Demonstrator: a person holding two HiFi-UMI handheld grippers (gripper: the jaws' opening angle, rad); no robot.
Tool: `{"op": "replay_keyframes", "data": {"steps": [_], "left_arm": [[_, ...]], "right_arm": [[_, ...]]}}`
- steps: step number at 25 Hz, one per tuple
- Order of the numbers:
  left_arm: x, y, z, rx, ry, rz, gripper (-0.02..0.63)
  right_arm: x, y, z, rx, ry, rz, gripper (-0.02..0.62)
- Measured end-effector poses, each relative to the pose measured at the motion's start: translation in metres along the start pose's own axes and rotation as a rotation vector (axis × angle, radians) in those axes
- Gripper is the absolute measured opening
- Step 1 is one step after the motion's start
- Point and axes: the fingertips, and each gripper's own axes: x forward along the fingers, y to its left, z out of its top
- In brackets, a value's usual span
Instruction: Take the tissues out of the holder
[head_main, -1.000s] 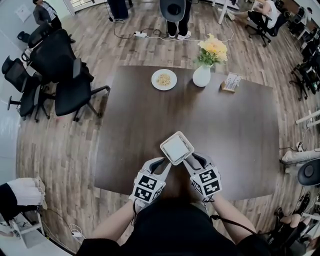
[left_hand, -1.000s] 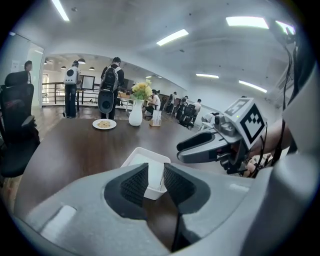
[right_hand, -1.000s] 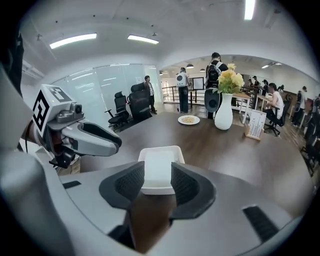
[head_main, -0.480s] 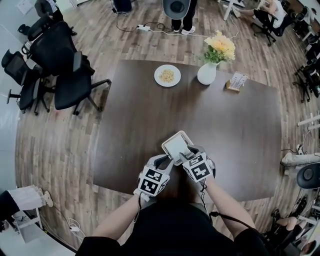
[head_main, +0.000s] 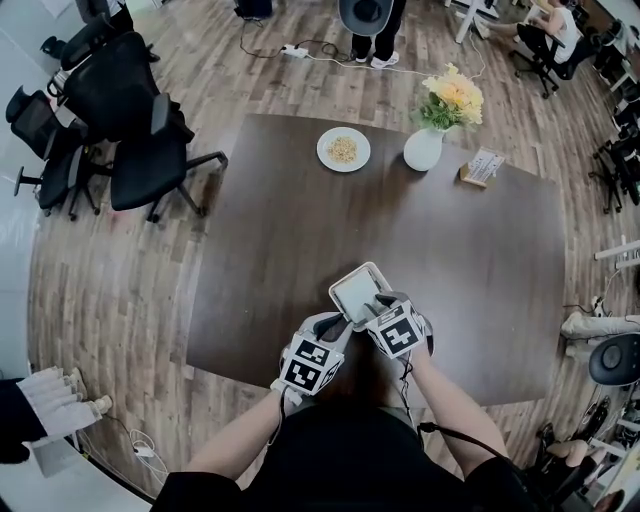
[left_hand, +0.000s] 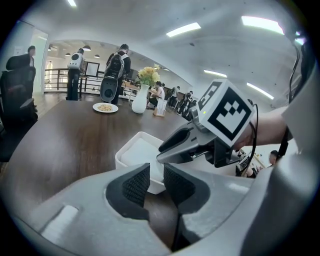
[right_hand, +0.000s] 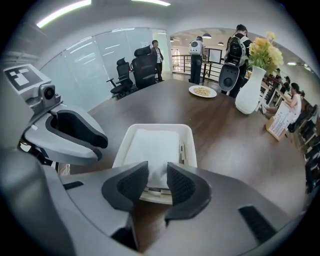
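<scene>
A white square tissue holder (head_main: 353, 290) sits near the front edge of the dark table (head_main: 470, 260), with a flat stack of white tissues (right_hand: 156, 147) inside it. My left gripper (head_main: 338, 325) is at the holder's near corner, its pads (left_hand: 134, 184) closed on the holder's wall (left_hand: 131, 159). From above, my right gripper (head_main: 378, 303) points steeply down into the holder. Its jaws have just been closing, and a fold of tissue stands pinched between its pads (right_hand: 131, 186). In the left gripper view the right gripper (left_hand: 162, 151) hangs over the holder.
At the table's far side stand a plate of food (head_main: 343, 149), a white vase with yellow flowers (head_main: 424, 148) and a small card stand (head_main: 482, 167). Black office chairs (head_main: 140, 150) stand to the left. A person stands beyond the far edge.
The right gripper swung from the holder's right side to above it, tipped downward and narrowed its jaws on the tissue. Both grippers sank a little.
</scene>
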Motion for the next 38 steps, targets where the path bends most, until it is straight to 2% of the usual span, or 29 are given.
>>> {"op": "replay_keyframes", "data": {"steps": [11, 38], "left_arm": [[-0.009, 0.001, 0.001, -0.017, -0.017, 0.002, 0.080], [-0.022, -0.002, 0.001, -0.010, -0.028, 0.020, 0.080]], "right_arm": [[-0.003, 0.000, 0.004, -0.040, -0.026, -0.009, 0.038], [-0.040, 0.010, 0.029, -0.029, -0.161, -0.016, 0.009]]}}
